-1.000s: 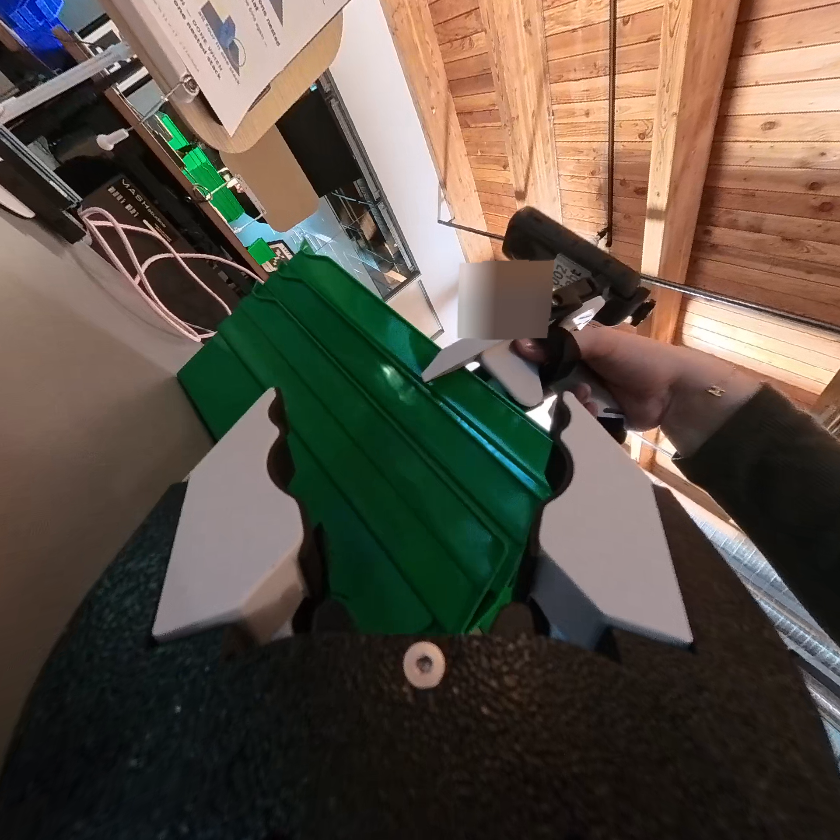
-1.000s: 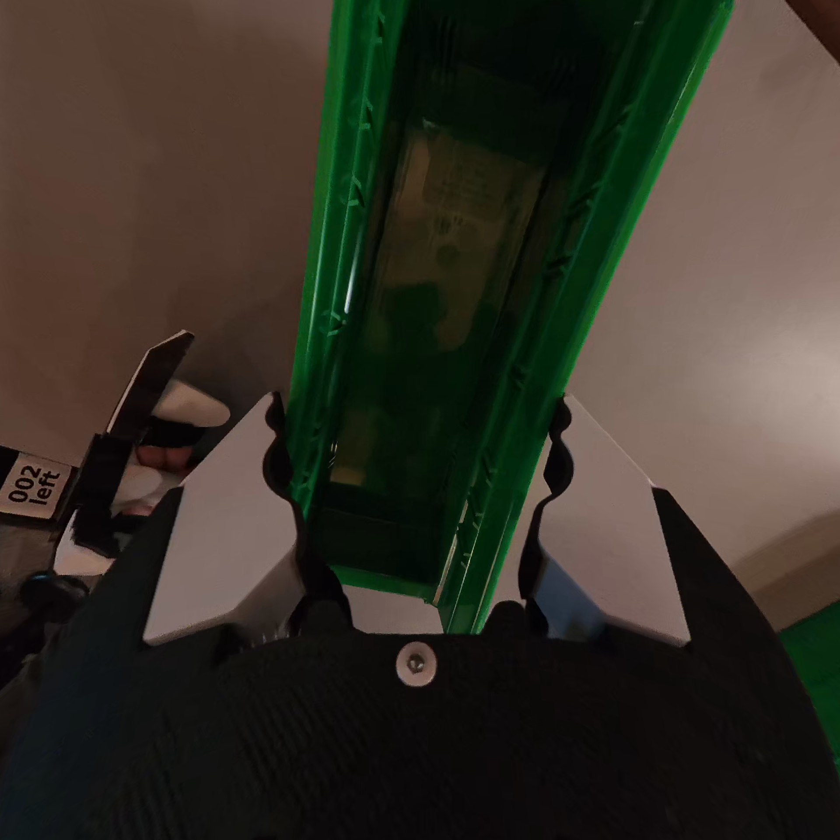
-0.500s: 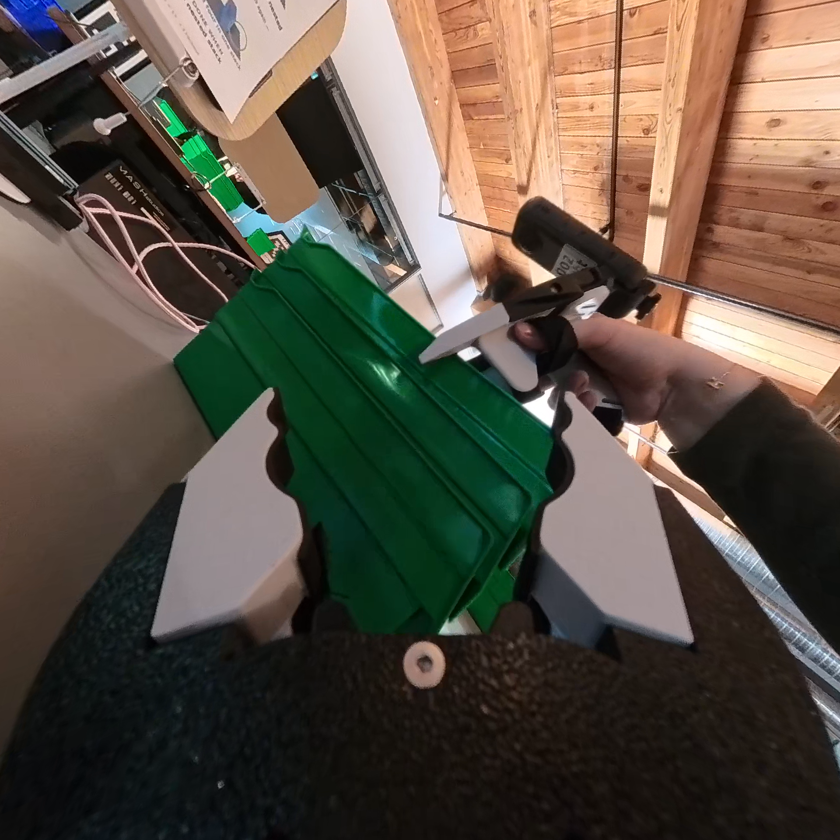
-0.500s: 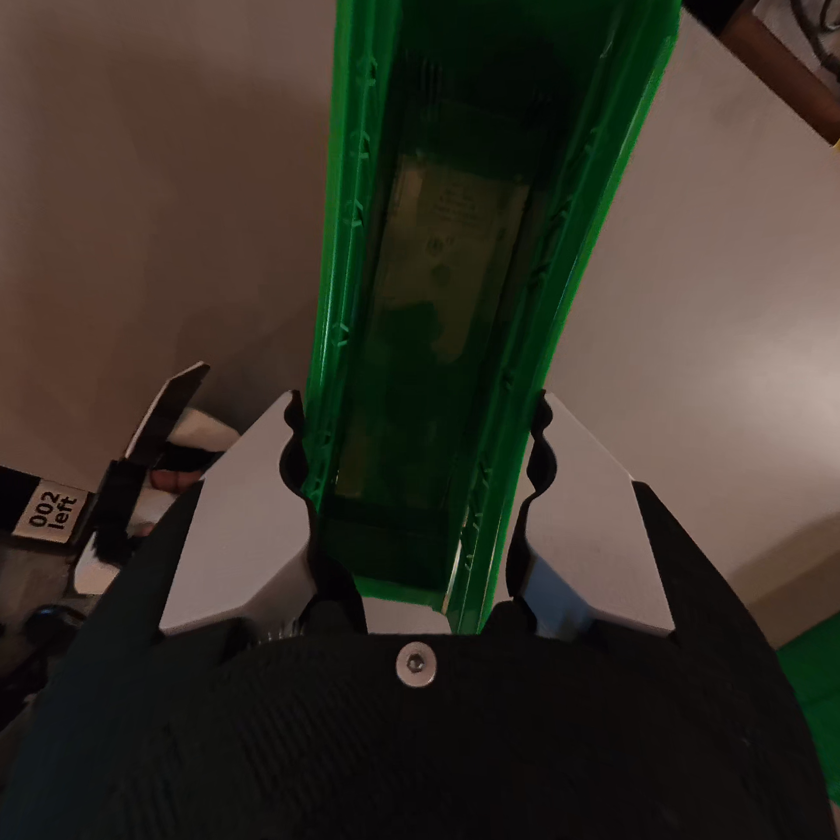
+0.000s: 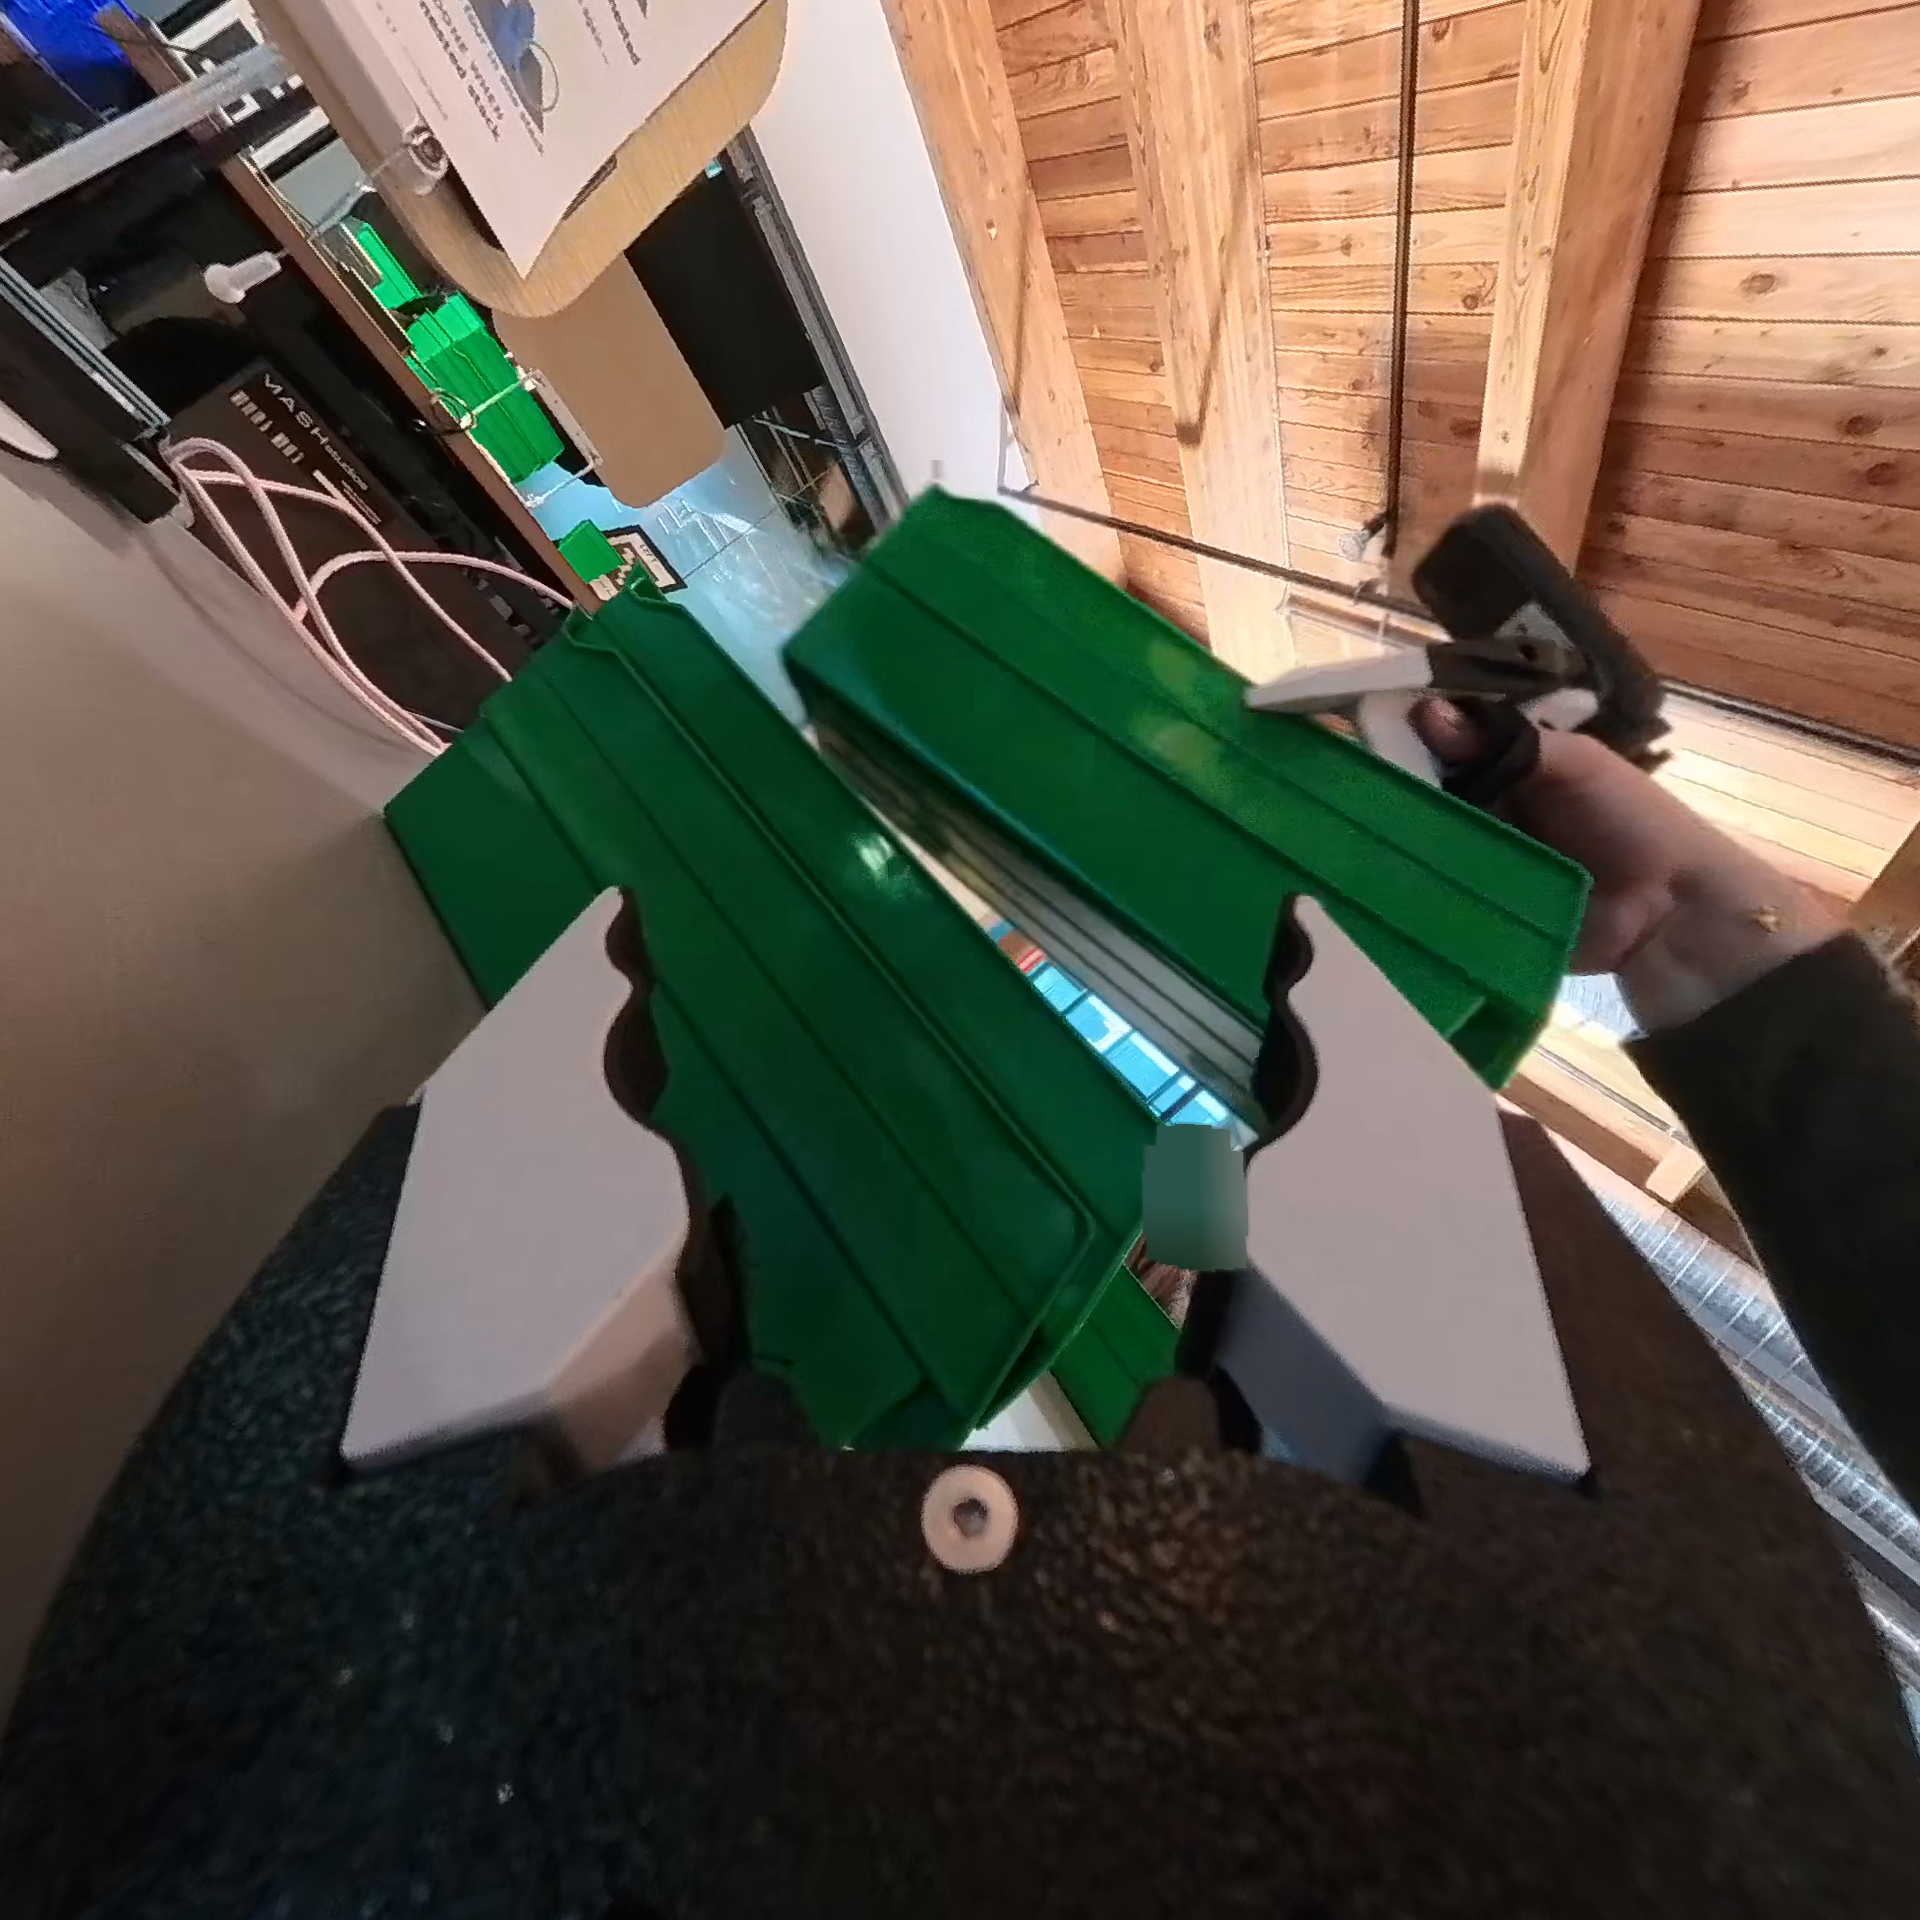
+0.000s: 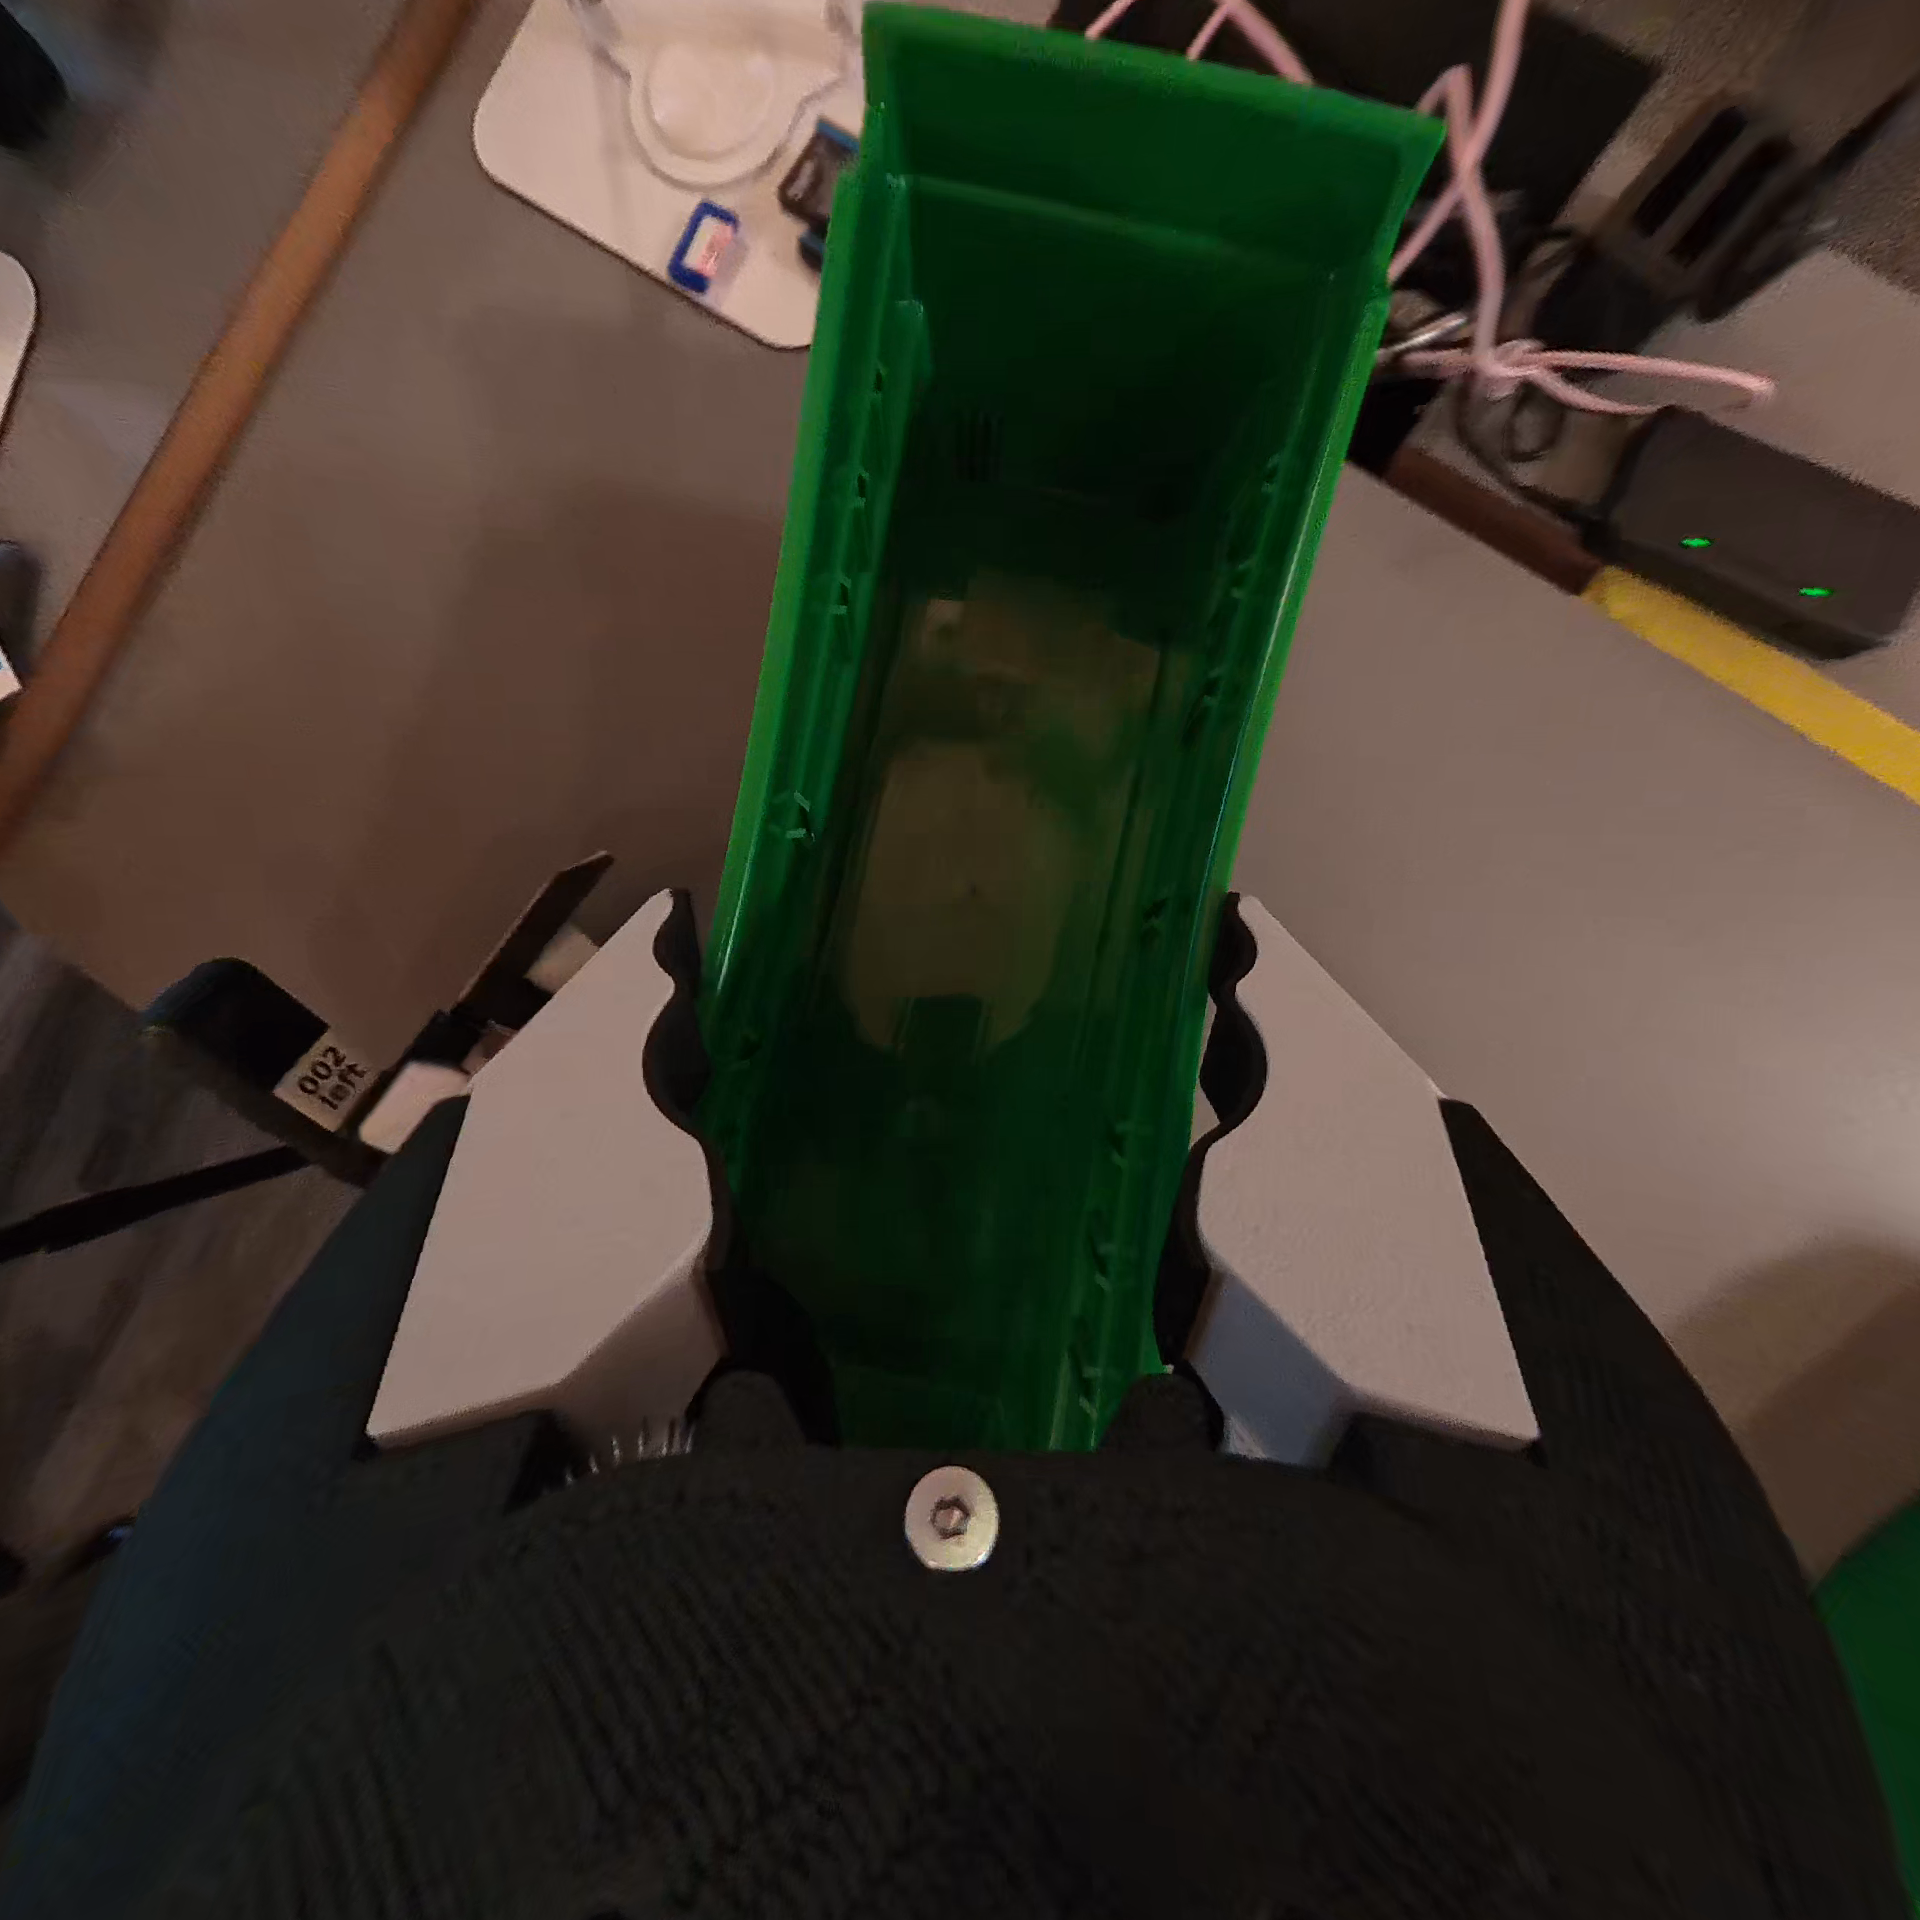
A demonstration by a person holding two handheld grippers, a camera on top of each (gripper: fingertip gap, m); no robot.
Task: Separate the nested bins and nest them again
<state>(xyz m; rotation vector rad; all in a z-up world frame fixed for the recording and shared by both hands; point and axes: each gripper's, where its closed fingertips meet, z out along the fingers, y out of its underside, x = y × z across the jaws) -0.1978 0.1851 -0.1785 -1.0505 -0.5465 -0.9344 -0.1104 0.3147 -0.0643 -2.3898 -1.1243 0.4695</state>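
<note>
Nearest in the left wrist view, the left hand-held gripper (image 5: 940,1132) is clenched on one green bin (image 5: 758,997), gripping it across its width at the near end; the bin's long axis runs straight away from the gripper, toward the far left.

Up and to the right, clear of it with an open gap between, the second green bin (image 5: 1174,769) hangs in the air, held at its far right end by the right hand-held gripper (image 5: 1340,681). In the right wrist view that gripper (image 6: 951,1101) is likewise clenched across its bin's (image 6: 1039,727) near end, with the open trough pointing away over the grey table (image 6: 468,582).

So the count is two bins, one per gripper, fully apart. Their long axes lie roughly parallel, so re-nesting should turn on lining the right bin's trough over the left one; the right gripper seems the freer to travel.

Farther off lie pink cables (image 6: 1496,343) and more small green bins on a shelf (image 5: 468,384).
</note>
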